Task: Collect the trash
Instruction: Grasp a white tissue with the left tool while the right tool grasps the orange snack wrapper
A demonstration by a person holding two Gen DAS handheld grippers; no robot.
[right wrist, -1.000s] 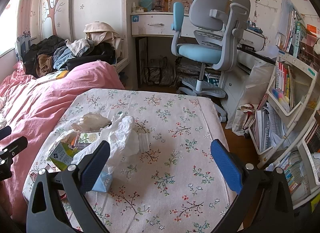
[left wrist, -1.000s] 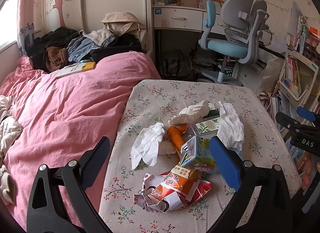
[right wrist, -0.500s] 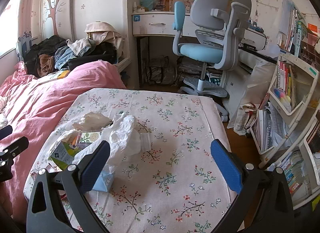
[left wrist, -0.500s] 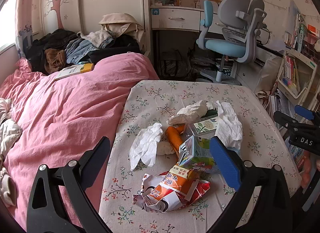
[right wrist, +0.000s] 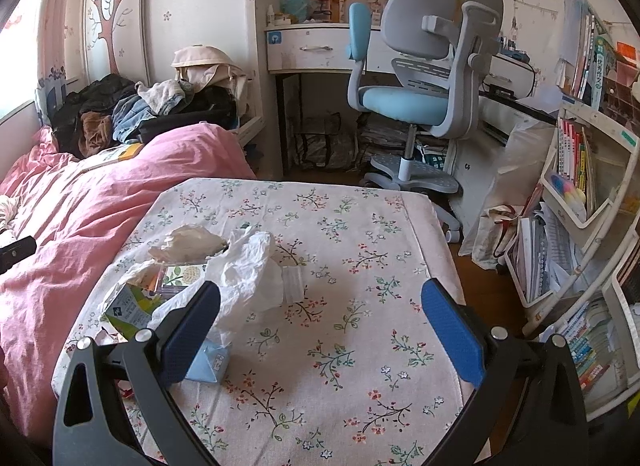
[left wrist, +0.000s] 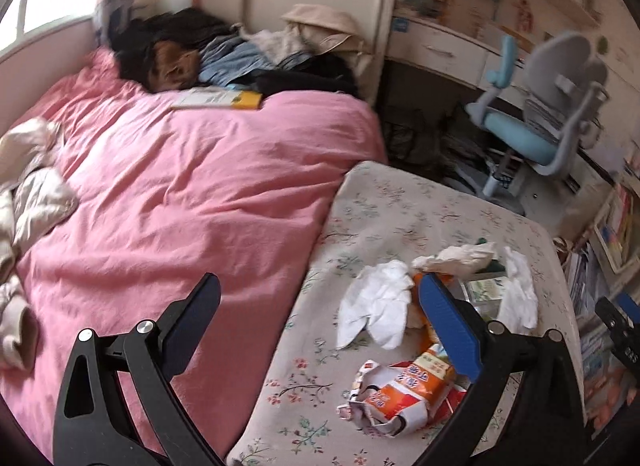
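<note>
Your left tongs (left wrist: 320, 322) are spread wide, nothing between them; they hang over the seam where the pink quilt (left wrist: 192, 201) meets the floral-cloth bench (left wrist: 384, 201). Left finger sits over the quilt, right blue pad over the trash pile. That view is motion-blurred.

Trash, relative to your left tongs: a crumpled orange-and-white snack wrapper (left wrist: 404, 390) lies low between the fingers, nearer the right one, with red Chinese characters on a yellow panel, too crumpled to read. A white tissue (left wrist: 380, 306) is just ahead, inside of the right pad. A second crumpled tissue (left wrist: 460, 256) lies ahead of the right pad. Beyond the right pad is a white plastic bag (left wrist: 520, 294). Something orange pokes out beside the right pad, mostly hidden; cannot tell what it is.

Your right tongs (right wrist: 320, 322) are also wide apart and empty, over bare floral cloth on the bench (right wrist: 360, 234). The pile sits at and ahead of the left finger: the white plastic bag (right wrist: 248, 266) touches the pad's tip, a green-and-white drink carton (right wrist: 130, 306) with a small blue logo, text unreadable, lies left of it, a flower-print packet (right wrist: 184, 274) just ahead, and the crumpled tissue (right wrist: 188, 244) farther ahead. A pale blue tissue pack (right wrist: 208, 360) lies under the left finger's inner side.

Off to the right of the bench, a bookshelf (right wrist: 592, 185) holds book spines with Chinese titles, too small to read. A blue-and-grey desk chair (right wrist: 416, 77) stands beyond the bench's far edge.
</note>
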